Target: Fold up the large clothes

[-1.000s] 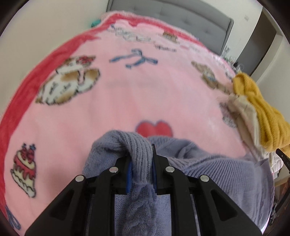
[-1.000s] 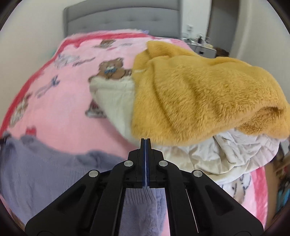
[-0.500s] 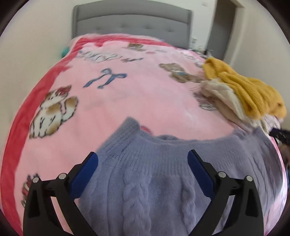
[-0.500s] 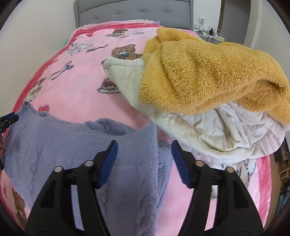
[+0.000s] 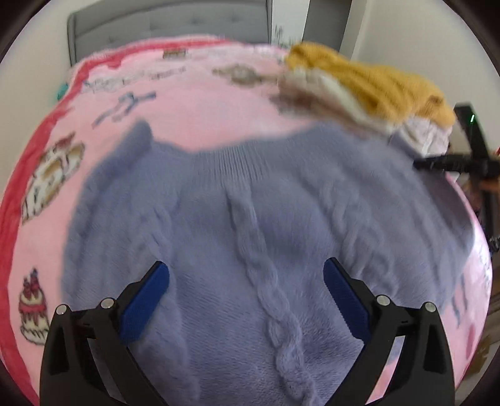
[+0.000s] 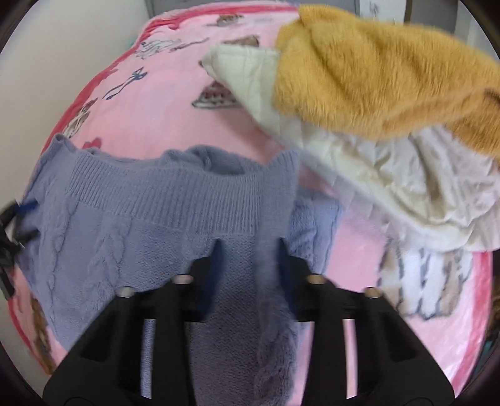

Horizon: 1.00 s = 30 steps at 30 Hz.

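Note:
A lavender cable-knit sweater (image 5: 250,200) lies spread flat on the pink bed blanket (image 5: 193,106), ribbed hem toward the headboard. My left gripper (image 5: 247,287) is open wide above the sweater's middle, holding nothing. In the right wrist view the sweater (image 6: 150,206) fills the lower left. My right gripper (image 6: 248,250) is open over the sweater's right edge, with a fold of knit lying between the jaws, not clamped. The right gripper also shows at the far right of the left wrist view (image 5: 443,162).
A pile of clothes sits on the bed's right side: a mustard fleece (image 6: 375,78) on top of cream garments (image 6: 390,175), close beside the sweater's right edge. A grey headboard (image 5: 162,28) stands at the far end. The bed's red border (image 5: 18,175) marks the left edge.
Both grippers were shut on the sweater's hem a second ago. They opened and let it go, then drew back, so the sweater now lies spread flat.

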Each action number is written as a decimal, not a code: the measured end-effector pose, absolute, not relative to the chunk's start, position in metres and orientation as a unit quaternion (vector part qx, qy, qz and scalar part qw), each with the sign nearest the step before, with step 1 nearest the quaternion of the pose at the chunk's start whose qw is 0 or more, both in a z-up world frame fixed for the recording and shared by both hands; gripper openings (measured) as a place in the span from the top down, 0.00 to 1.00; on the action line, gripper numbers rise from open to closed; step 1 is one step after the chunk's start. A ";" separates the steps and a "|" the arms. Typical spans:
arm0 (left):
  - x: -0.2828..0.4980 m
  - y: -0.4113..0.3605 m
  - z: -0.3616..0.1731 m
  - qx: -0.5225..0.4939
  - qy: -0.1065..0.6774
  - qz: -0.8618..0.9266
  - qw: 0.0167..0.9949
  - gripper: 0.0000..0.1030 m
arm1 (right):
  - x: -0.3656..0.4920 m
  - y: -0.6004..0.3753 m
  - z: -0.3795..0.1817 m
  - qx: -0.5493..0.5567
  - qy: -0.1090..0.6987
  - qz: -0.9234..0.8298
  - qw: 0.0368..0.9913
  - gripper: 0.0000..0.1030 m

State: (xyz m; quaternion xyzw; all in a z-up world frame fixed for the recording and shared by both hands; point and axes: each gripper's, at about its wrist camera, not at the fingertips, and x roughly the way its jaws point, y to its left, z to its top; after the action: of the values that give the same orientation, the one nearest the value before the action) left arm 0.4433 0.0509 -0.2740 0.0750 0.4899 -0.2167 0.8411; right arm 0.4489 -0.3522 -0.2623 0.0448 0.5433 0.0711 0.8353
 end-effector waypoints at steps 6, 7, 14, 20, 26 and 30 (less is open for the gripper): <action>0.449 0.051 -0.289 0.036 0.502 -0.183 0.845 0.05 | 0.454 -0.338 -0.241 -0.057 0.509 0.037 0.858 0.93; 0.450 0.052 -0.288 0.028 0.500 -0.178 0.847 0.05 | 0.455 -0.337 -0.230 -0.074 0.494 0.028 0.866 0.94; 0.448 0.055 -0.290 0.021 0.492 -0.158 0.856 0.05 | 0.474 -0.359 -0.230 -0.071 0.505 -0.019 0.860 0.94; 0.458 0.053 -0.301 0.021 0.506 -0.163 0.847 0.05 | 0.476 -0.362 -0.292 -0.072 0.542 -0.033 0.836 0.81; 0.449 0.053 -0.281 0.040 0.481 -0.169 0.859 0.05 | 0.466 -0.368 -0.263 0.000 0.506 -0.041 0.861 0.38; 0.432 0.063 -0.248 0.038 0.429 -0.184 0.884 0.05 | 0.428 -0.352 -0.214 0.013 0.428 0.009 0.903 0.28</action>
State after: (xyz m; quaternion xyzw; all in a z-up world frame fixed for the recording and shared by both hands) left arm 0.4320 0.0635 -0.2477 0.0379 0.4288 -0.1837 0.8837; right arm 0.4282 -0.3520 -0.2141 0.0128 0.4283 0.0093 0.9035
